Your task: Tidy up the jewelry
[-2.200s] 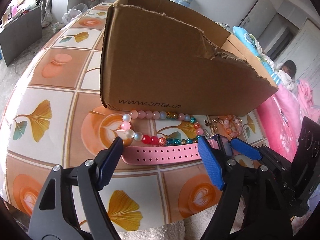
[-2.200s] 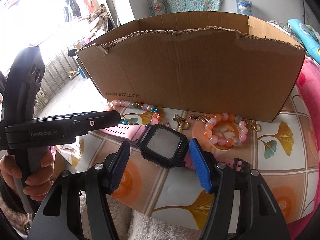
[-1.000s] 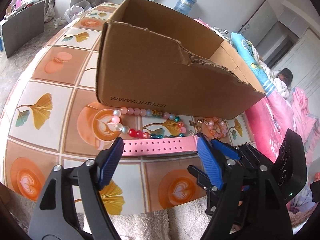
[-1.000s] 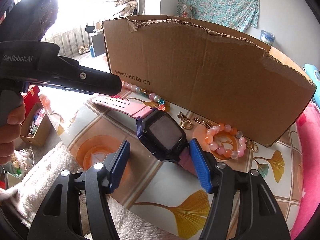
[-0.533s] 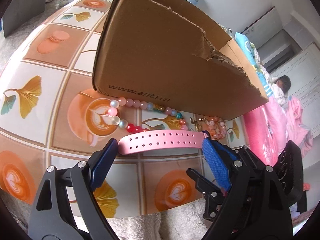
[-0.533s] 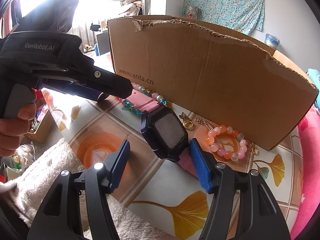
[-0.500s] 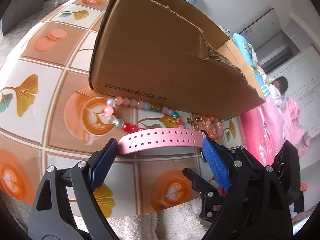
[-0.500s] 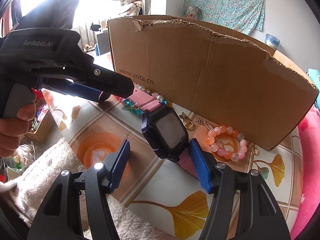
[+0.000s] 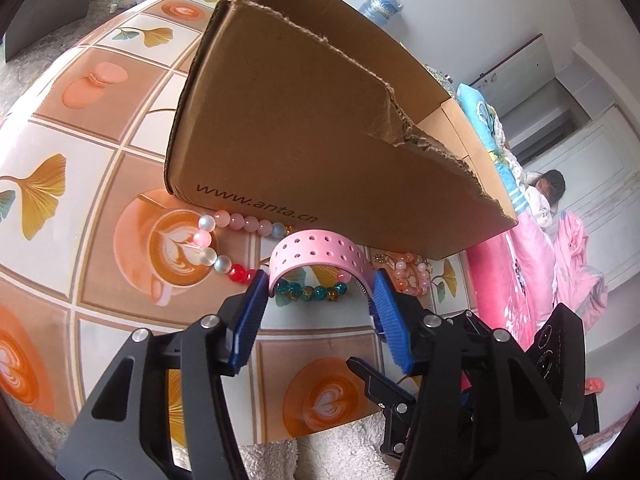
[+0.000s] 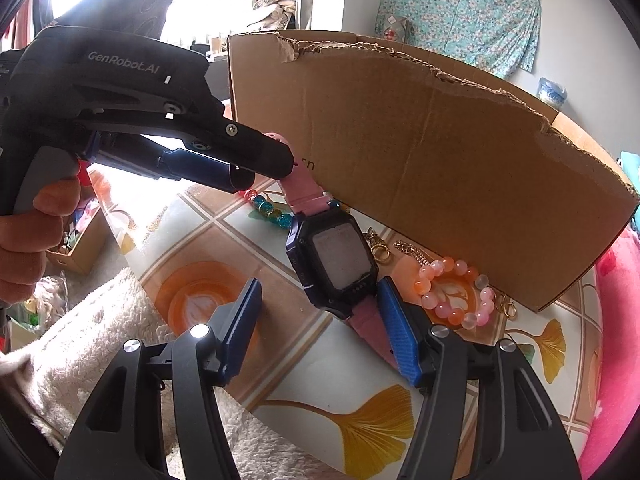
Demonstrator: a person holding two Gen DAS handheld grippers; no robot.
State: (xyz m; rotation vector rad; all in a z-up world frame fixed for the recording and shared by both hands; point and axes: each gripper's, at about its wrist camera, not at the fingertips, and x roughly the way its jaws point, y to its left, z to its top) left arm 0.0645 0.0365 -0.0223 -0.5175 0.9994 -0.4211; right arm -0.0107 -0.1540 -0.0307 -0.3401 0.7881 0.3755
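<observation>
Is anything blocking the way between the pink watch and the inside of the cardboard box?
Yes. The box's near wall rises directly behind the watch, so it must go over the torn rim. The left claw, jaws closing, has the strap bowed between them; the right claw brackets the watch.

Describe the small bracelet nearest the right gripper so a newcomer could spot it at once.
Start at the torn brown cardboard box on the tiled tabletop. Along its front wall, past the black-faced pink-strapped watch, lies a small closed ring of peach, pink and white beads. Unlike the longer multicoloured bead strand, it is a compact pastel loop beside gold clasps.
</observation>
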